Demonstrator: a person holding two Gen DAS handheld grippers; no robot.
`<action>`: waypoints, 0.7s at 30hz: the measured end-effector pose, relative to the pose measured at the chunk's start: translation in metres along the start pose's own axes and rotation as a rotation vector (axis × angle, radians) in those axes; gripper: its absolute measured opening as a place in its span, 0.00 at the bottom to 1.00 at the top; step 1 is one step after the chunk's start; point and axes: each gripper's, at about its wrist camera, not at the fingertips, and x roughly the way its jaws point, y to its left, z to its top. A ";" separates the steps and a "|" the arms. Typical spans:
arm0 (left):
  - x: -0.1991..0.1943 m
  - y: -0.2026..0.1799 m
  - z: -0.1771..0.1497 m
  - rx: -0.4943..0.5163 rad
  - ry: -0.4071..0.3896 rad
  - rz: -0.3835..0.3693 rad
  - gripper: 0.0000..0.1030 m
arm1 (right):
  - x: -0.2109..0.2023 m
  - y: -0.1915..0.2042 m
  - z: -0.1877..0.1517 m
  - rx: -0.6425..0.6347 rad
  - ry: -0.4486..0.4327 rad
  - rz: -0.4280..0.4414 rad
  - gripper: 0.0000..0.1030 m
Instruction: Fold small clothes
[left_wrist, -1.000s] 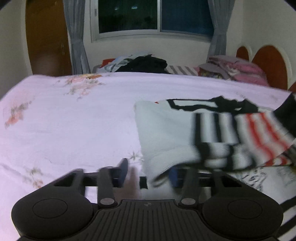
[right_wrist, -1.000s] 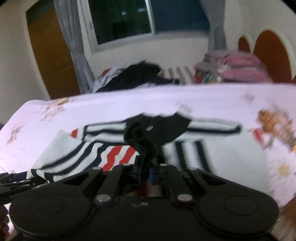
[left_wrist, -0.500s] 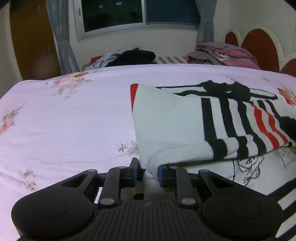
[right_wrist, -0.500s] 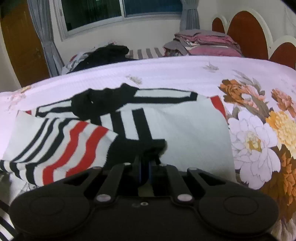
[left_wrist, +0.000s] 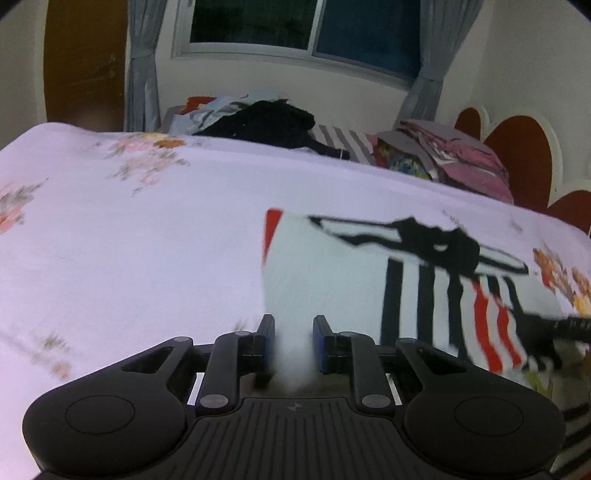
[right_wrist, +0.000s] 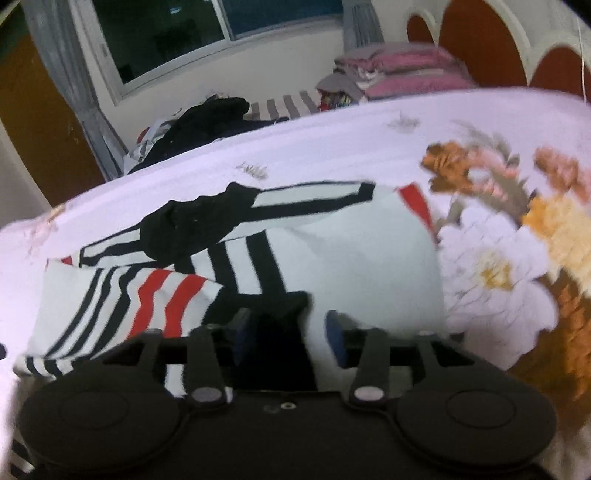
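Observation:
A small white sweater (left_wrist: 332, 273) with black and red stripes lies on the pink floral bed sheet (left_wrist: 129, 240), its sleeves folded across the body. My left gripper (left_wrist: 293, 339) is open at the sweater's near left corner, with white cloth between the fingers. My right gripper (right_wrist: 286, 334) is open at the near edge of the sweater (right_wrist: 351, 258), with the black cuff (right_wrist: 273, 325) lying between the fingers. The striped sleeve (right_wrist: 122, 306) lies to its left.
A heap of dark and mixed clothes (left_wrist: 266, 122) lies beyond the far edge of the bed. A stack of folded pink and grey clothes (left_wrist: 454, 162) sits at the far right by the red headboard (left_wrist: 517, 155). Window and curtains behind.
Both grippers have opened and let go of the sweater. One second ago they carried the sleeve and cloth across; now the folded sweater lies flat and both grippers have drawn back slightly.

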 end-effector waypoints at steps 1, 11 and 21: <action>0.007 -0.004 0.004 0.006 -0.006 0.002 0.20 | 0.004 0.003 -0.001 -0.005 0.008 0.001 0.42; 0.084 -0.023 0.030 0.051 0.050 0.047 0.20 | 0.005 0.024 0.000 -0.092 -0.025 -0.004 0.05; 0.111 -0.007 0.033 0.008 0.028 0.068 0.20 | 0.026 0.028 -0.005 -0.207 -0.041 -0.113 0.05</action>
